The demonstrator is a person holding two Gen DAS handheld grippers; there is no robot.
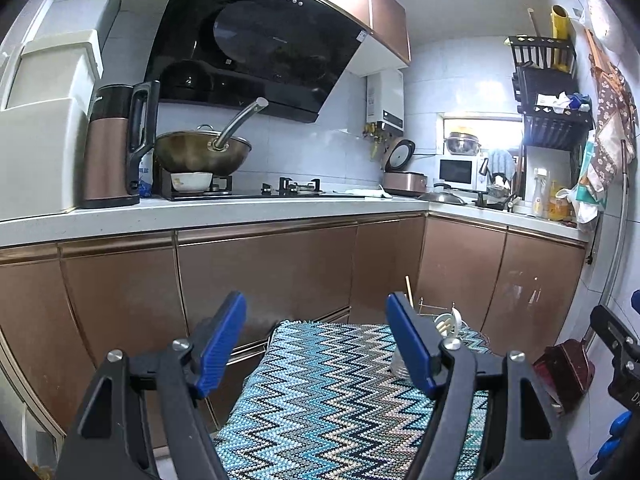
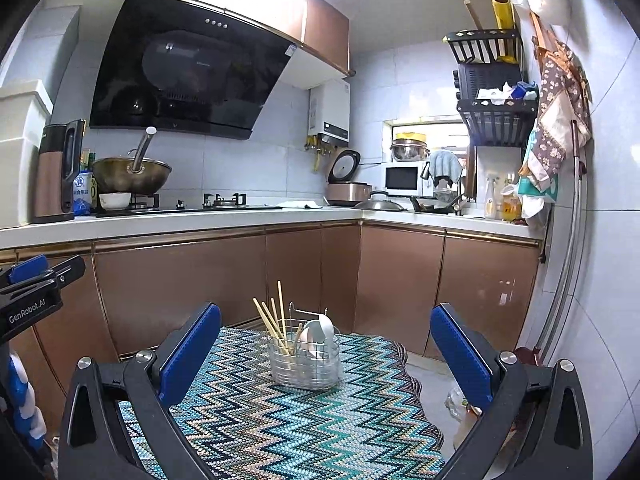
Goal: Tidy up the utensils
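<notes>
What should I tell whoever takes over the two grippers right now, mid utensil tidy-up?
Left gripper: open, holding nothing, raised over the zigzag cloth.
Right gripper: open, empty, aimed at the wire holder.
Utensils: the chopsticks and white spoons stand in the wire holder, which sits on the cloth toward its far edge.
Done: all visible utensils appear to be in the holder; none lie loose on the cloth.
Left: probably little or nothing; check for stray pieces outside both views before stopping.
</notes>
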